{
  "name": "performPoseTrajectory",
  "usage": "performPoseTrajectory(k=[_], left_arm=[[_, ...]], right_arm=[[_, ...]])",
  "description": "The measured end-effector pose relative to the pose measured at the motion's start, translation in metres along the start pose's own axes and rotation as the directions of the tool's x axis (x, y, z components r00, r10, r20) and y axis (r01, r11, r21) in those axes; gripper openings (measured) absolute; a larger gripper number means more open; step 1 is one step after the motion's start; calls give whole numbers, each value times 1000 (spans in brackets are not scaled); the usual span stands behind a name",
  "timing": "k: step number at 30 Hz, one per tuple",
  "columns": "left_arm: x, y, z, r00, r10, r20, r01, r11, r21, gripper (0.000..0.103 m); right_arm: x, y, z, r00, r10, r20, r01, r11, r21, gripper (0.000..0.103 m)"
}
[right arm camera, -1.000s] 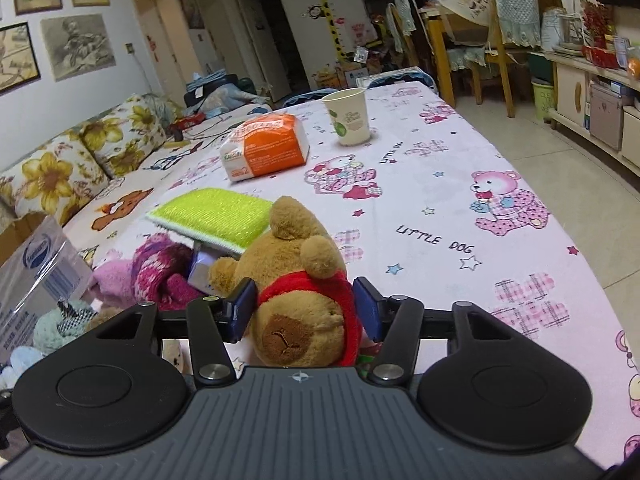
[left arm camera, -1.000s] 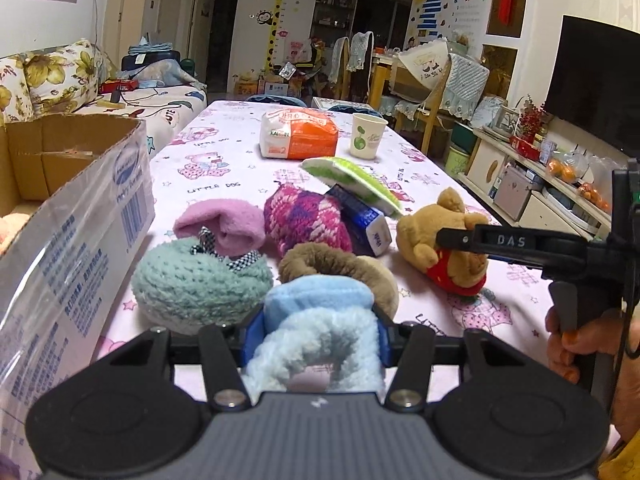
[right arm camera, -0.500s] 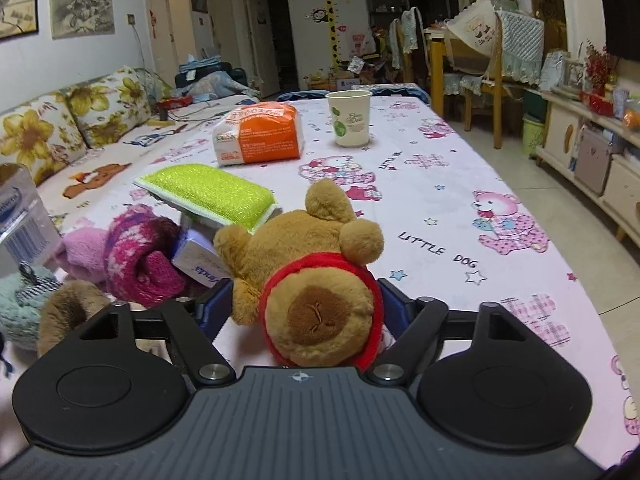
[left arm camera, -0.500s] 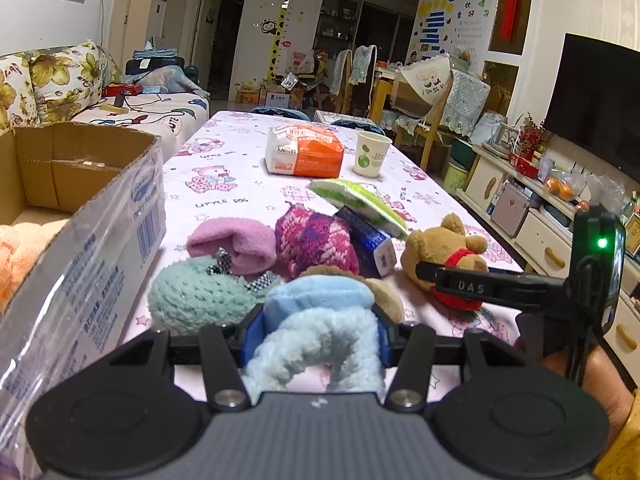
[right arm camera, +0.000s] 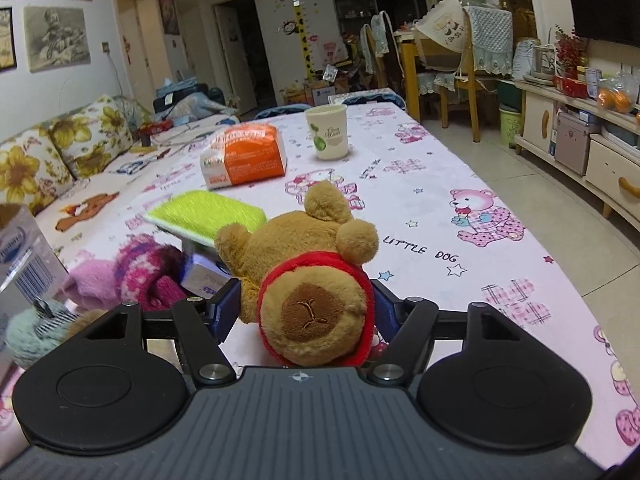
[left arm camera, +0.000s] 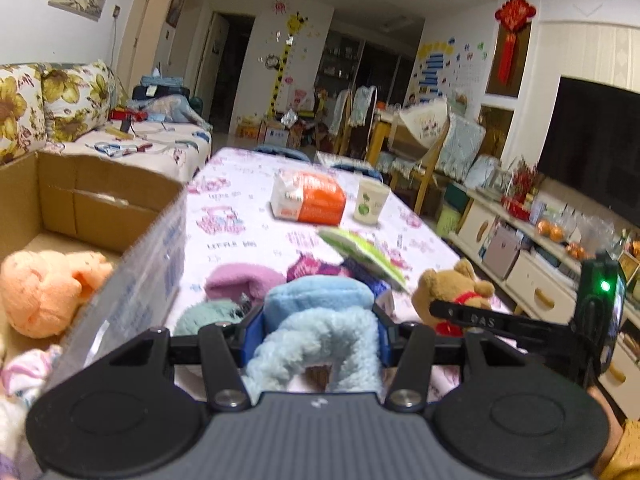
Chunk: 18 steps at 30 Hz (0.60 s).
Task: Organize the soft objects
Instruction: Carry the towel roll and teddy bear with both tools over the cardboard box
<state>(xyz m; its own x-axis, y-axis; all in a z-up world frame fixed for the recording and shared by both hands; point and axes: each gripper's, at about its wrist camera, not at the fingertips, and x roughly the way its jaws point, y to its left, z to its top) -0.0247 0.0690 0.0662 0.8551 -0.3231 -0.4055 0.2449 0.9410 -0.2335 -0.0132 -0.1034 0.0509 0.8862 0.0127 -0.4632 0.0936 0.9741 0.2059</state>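
Lifted since before — left gripper point(left arm camera: 316, 326) fingers clamp blue slipper point(left arm camera: 316, 308), right gripper point(right arm camera: 306, 312) fingers closing around bear point(right arm camera: 308, 276).

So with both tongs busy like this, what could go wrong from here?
1. The right tongs are closing around the brown teddy bear, but the left pad still looks apart from it, so the bear may slip or twist if lifted now.
2. The left tongs grip the blue fluffy item close to the cardboard box; it could catch the box wall on the way in.
3. The green sponge rests on a small box beside the bear and might get knocked off.
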Motion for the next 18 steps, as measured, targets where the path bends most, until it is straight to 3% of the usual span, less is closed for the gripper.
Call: performPoseTrajectory(k=[11, 18], left_arm=[[-25, 22, 13, 994, 8, 106, -1, 998, -67, 52], [-39, 36, 18, 986, 19, 168, 1, 993, -114, 52]], right_arm=[[-37, 26, 9, 994, 93, 59, -97, 993, 71, 84], [-48, 51, 13, 976, 209, 64, -215, 971, 106, 84]])
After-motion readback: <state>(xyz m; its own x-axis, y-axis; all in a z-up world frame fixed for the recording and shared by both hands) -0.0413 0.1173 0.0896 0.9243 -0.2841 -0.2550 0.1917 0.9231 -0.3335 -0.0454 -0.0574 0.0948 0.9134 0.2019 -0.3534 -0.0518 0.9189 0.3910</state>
